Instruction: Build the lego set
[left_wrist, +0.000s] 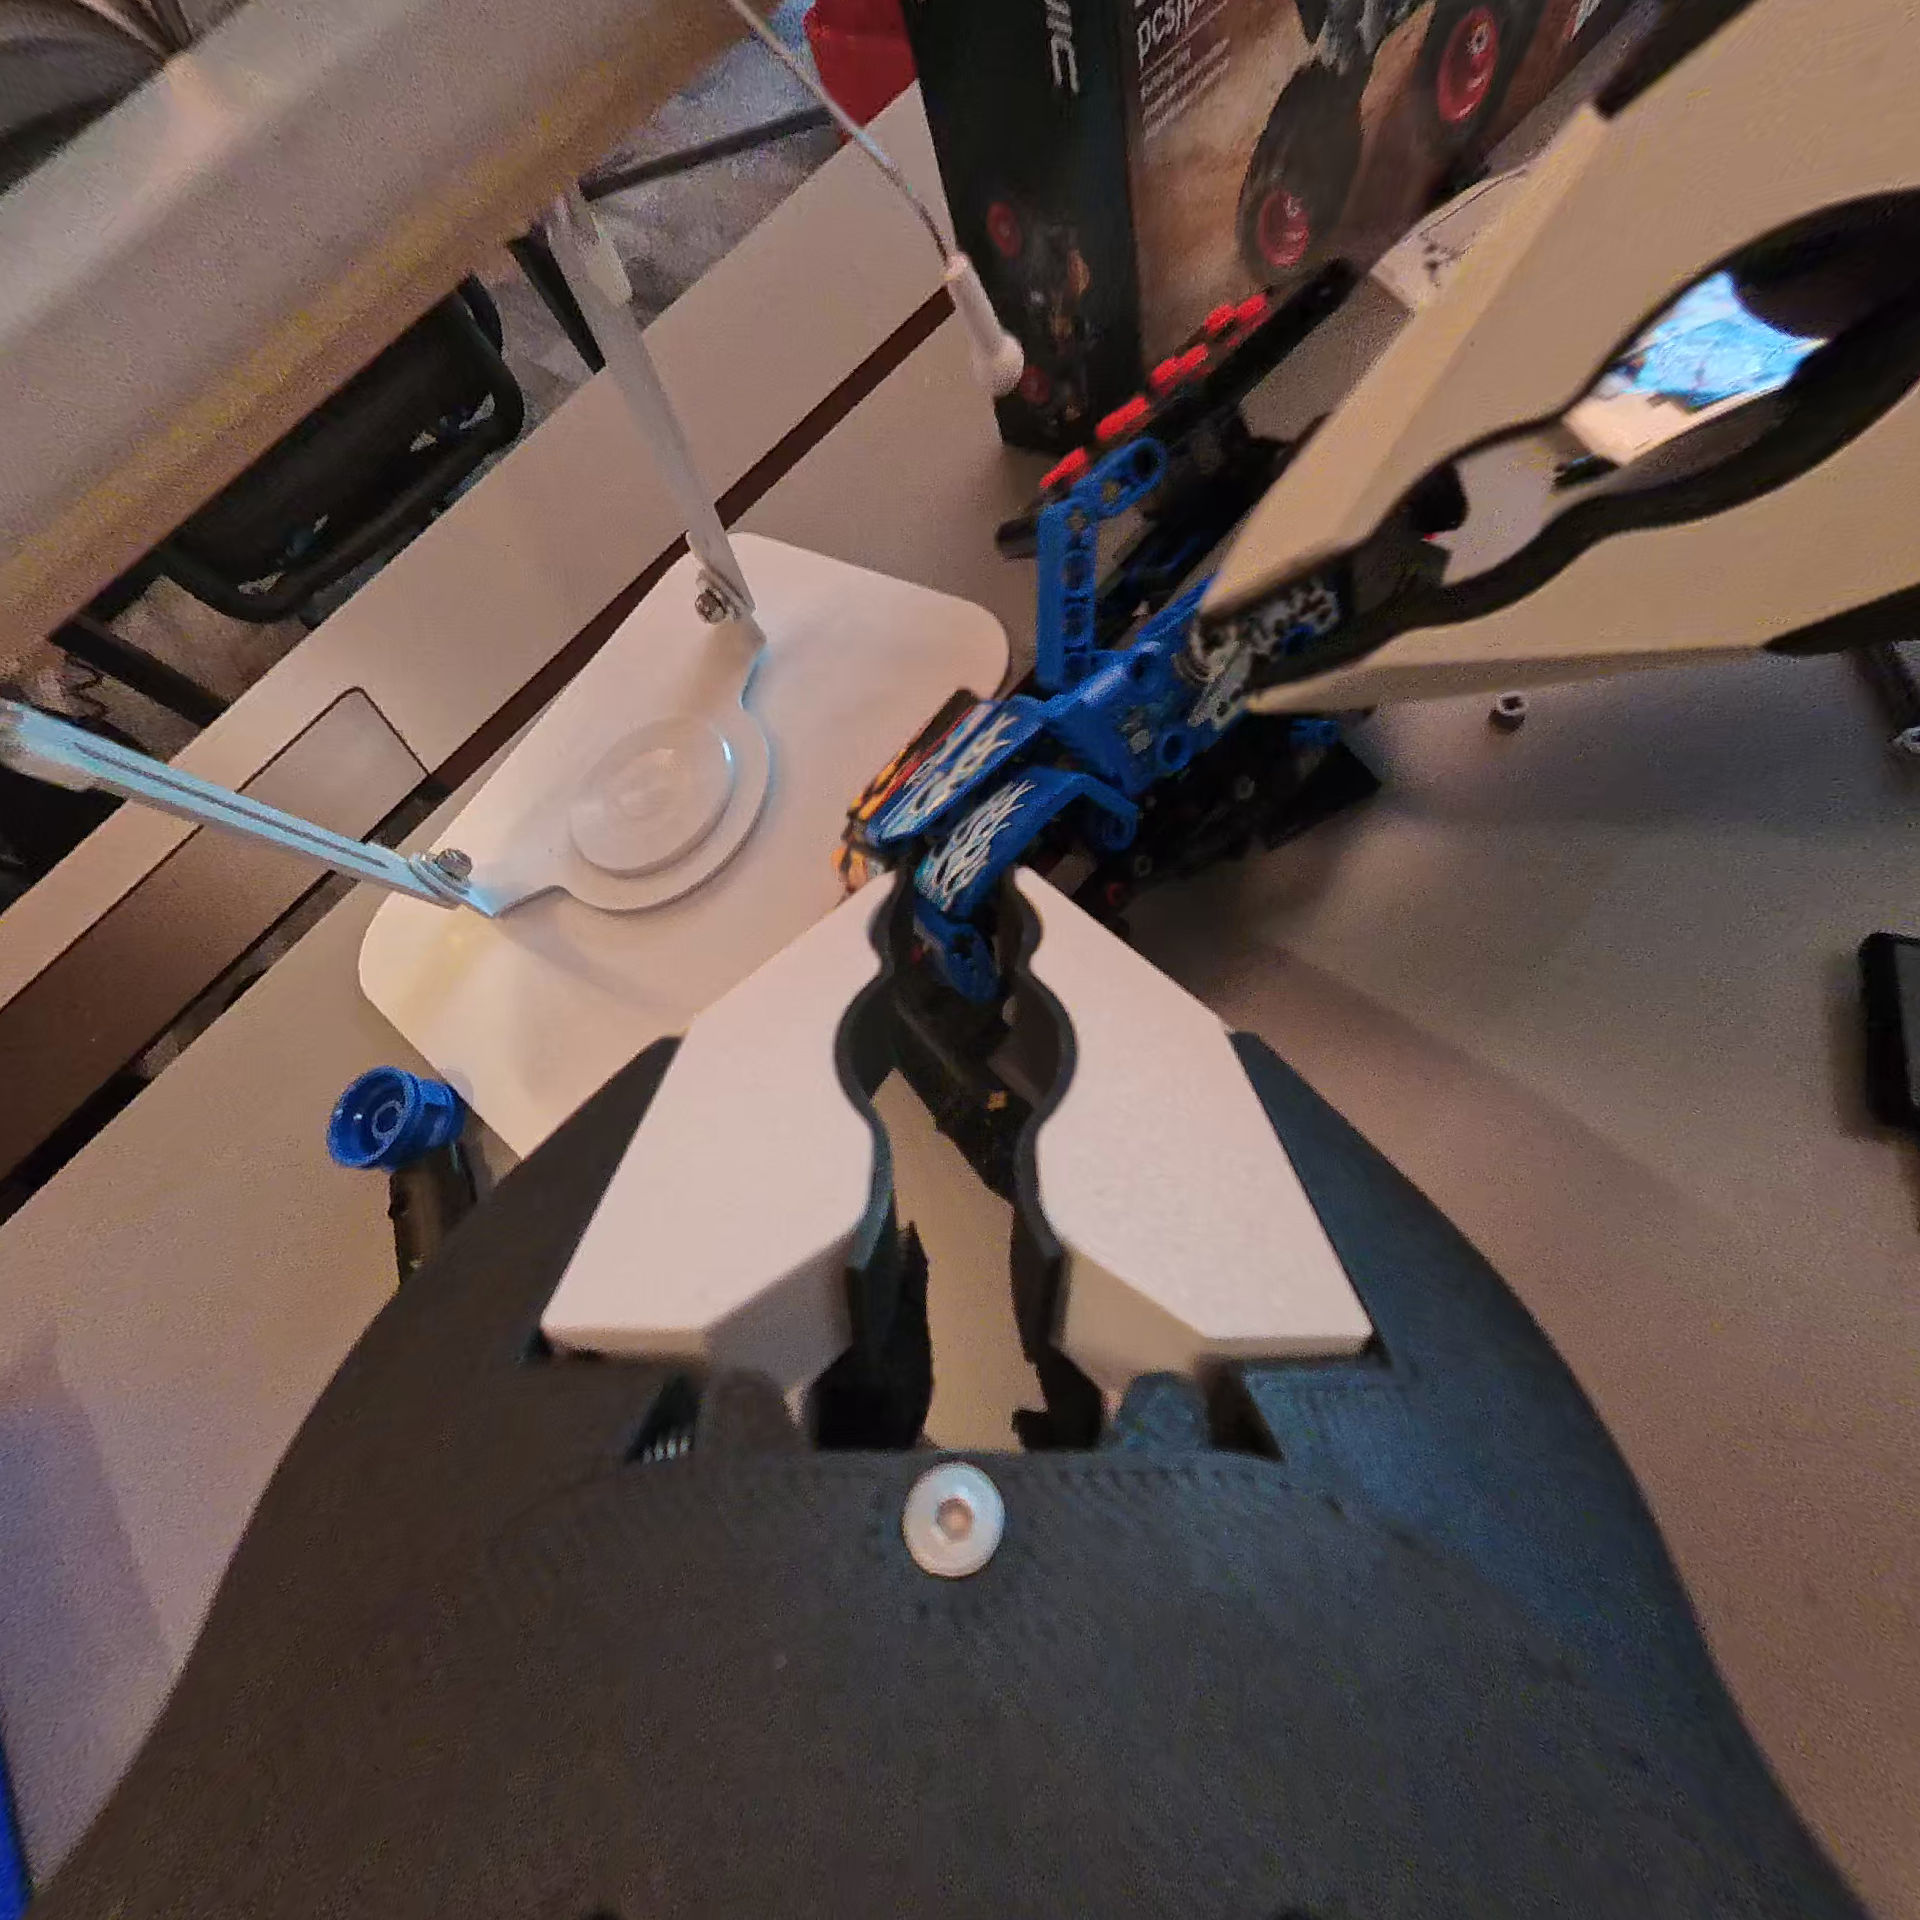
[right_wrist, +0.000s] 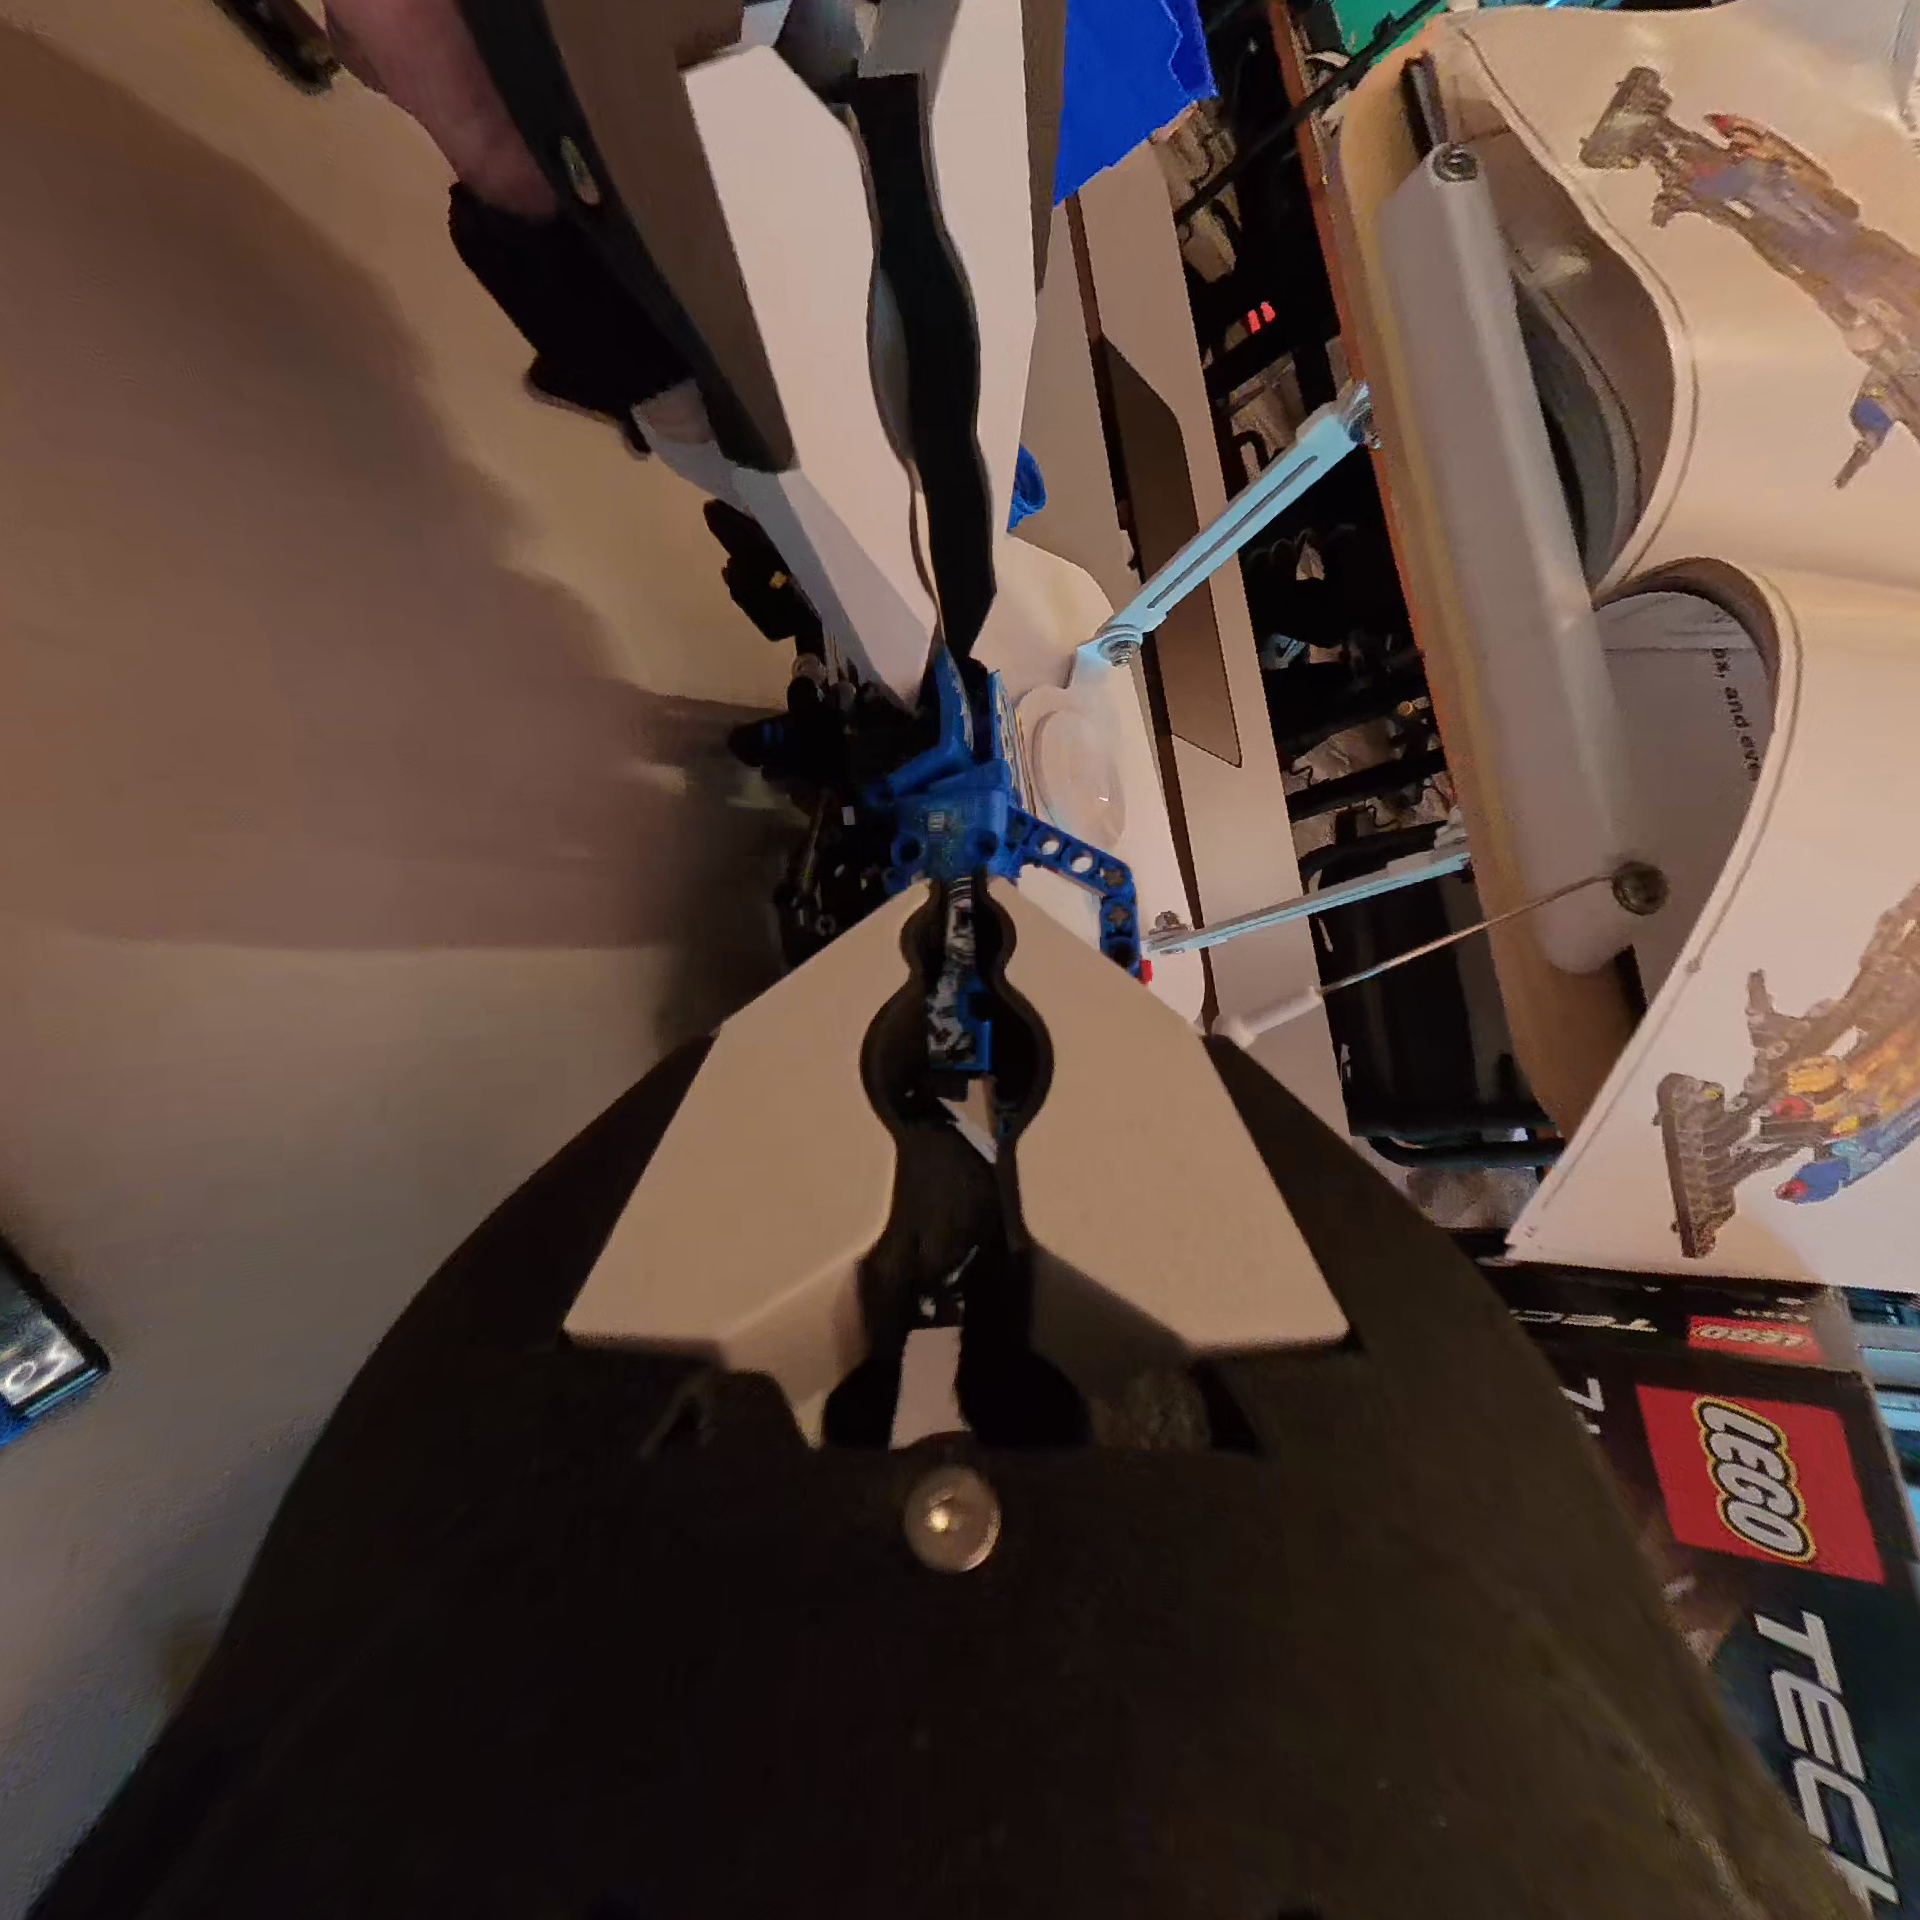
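Note:
A half-built blue and black lego vehicle (left_wrist: 1081, 727) with flame-printed blue panels is held between both grippers above the pale table. My left gripper (left_wrist: 956, 904) is shut on its near blue panel end. My right gripper (left_wrist: 1216, 655) comes in from the upper right of the left wrist view, shut on the model's other end. In the right wrist view my right gripper (right_wrist: 961, 904) is shut on a printed blue piece of the model (right_wrist: 945, 810), and the left gripper (right_wrist: 951, 649) grips it from the far side. A blue perforated beam (left_wrist: 1081, 551) sticks up from the model.
A white stand base (left_wrist: 686, 790) with metal struts sits just left of the model. A loose blue wheel hub (left_wrist: 390, 1117) lies at the left. The set's box (left_wrist: 1143, 187) stands behind. An open instruction booklet (right_wrist: 1766, 520) rests on the stand. A black object (left_wrist: 1891, 1029) lies at right. Some 6 cm of space lies between my two pairs of fingers.

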